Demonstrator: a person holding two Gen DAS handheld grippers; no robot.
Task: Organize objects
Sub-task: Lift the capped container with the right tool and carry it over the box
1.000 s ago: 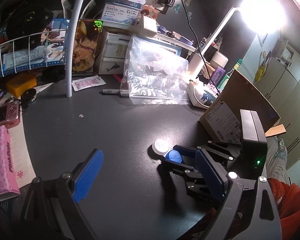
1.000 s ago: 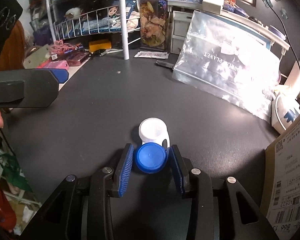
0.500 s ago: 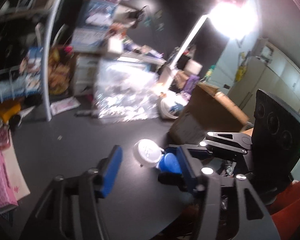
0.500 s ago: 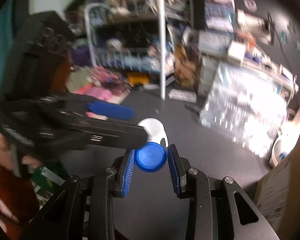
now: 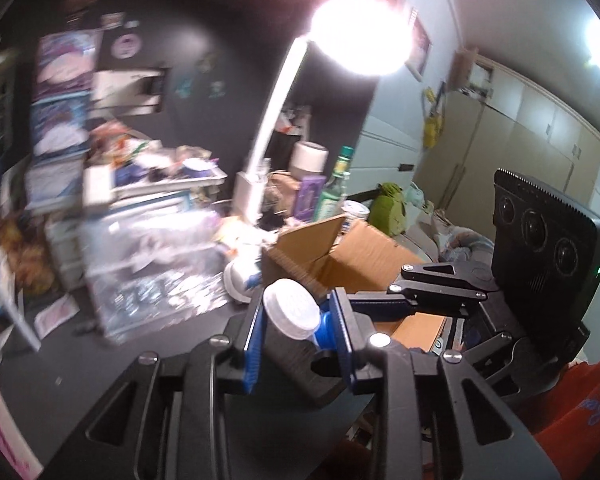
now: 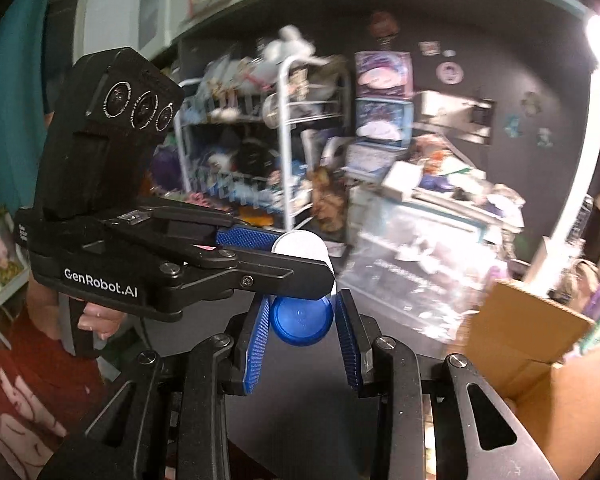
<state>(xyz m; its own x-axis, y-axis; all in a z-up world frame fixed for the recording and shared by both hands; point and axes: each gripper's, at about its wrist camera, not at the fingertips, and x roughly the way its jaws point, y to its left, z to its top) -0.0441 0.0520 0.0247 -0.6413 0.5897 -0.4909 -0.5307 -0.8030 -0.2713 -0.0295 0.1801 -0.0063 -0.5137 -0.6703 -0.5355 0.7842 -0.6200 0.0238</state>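
Note:
A contact lens case with one white cap [image 5: 292, 309] and one blue cap [image 6: 301, 320] is held in the air above the dark desk. My left gripper [image 5: 298, 326] is shut on the white-capped end. My right gripper [image 6: 303, 326] is shut on the blue-capped end; the blue cap also shows in the left wrist view [image 5: 326, 330]. The two grippers face each other, with the left one crossing over the right in the right wrist view [image 6: 276, 256]. The white cap [image 6: 300, 245] sits between the left fingers there.
An open cardboard box [image 5: 364, 248] stands on the right of the desk [image 5: 160, 336]. A clear plastic bag [image 5: 152, 264], a lit desk lamp [image 5: 268, 120] and a white wire rack [image 6: 260, 152] full of clutter stand at the back.
The right gripper has lifted the case off the desk. The left gripper has come in and shut on the white-capped end. Both views have swung upward.

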